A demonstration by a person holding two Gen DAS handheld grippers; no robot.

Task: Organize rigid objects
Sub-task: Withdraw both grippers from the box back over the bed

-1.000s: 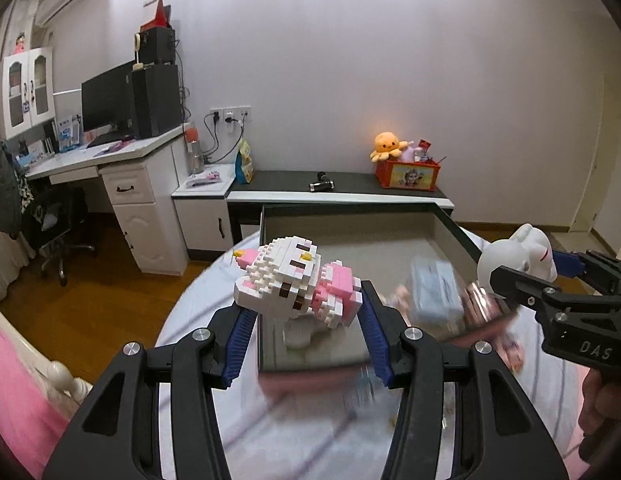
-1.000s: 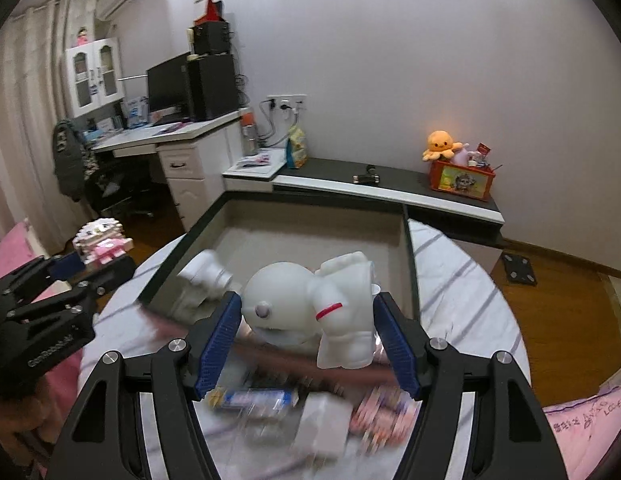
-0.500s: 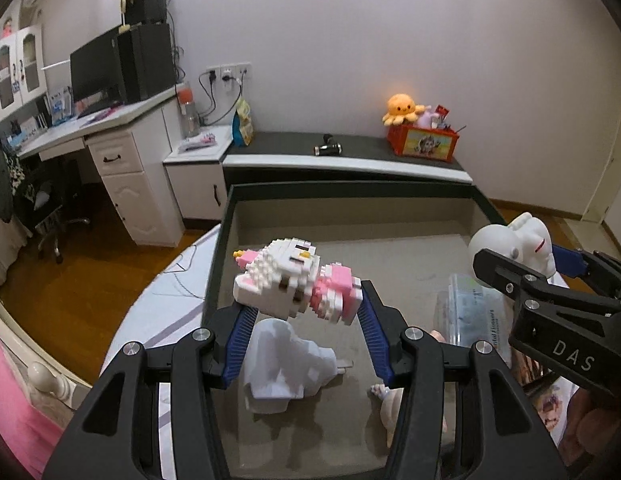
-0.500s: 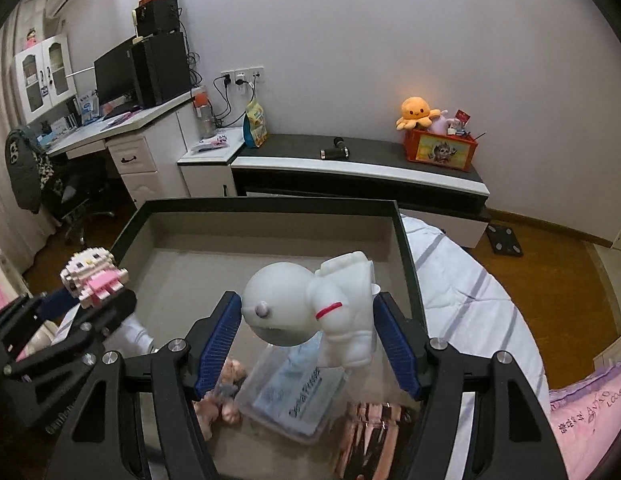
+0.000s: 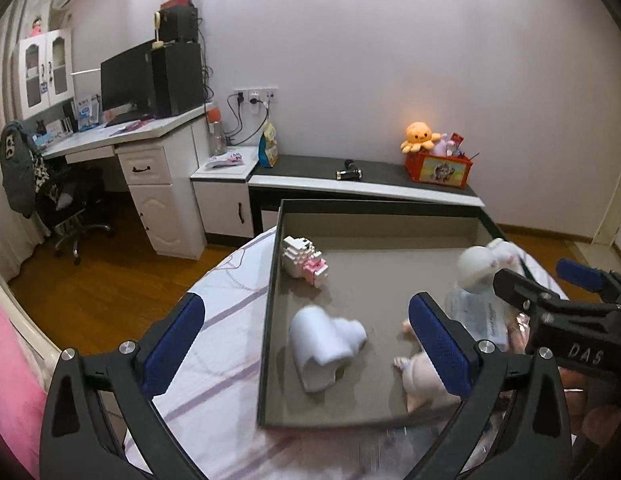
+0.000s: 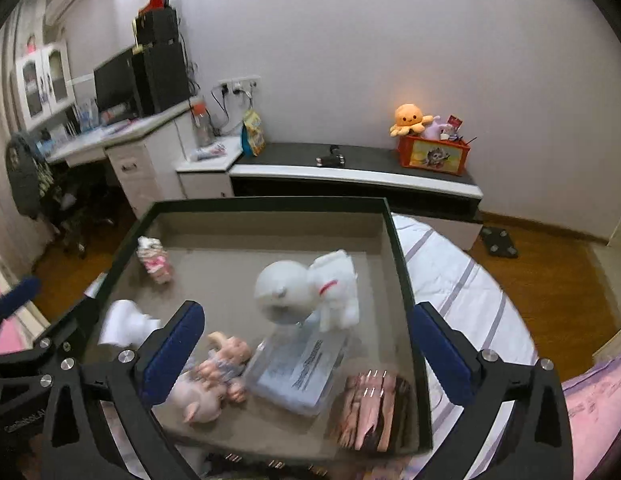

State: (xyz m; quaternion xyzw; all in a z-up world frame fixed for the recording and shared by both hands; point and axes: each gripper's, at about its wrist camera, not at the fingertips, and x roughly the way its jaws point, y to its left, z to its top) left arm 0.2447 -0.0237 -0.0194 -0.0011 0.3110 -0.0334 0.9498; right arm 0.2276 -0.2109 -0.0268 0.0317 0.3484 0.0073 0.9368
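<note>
Both hand-held grippers, left (image 5: 306, 340) and right (image 6: 306, 342), now gape apart and empty. Beyond them, the just-released block cat (image 5: 304, 262) and white astronaut (image 6: 310, 288) lie inside the tray (image 6: 402, 264): two toys stowed.

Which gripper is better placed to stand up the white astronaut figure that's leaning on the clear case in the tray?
Right, probably. The right gripper is open with the astronaut figure directly ahead between its fingers. The left gripper, also open, faces the tray's left side, nearer the white heart-shaped piece.
</note>
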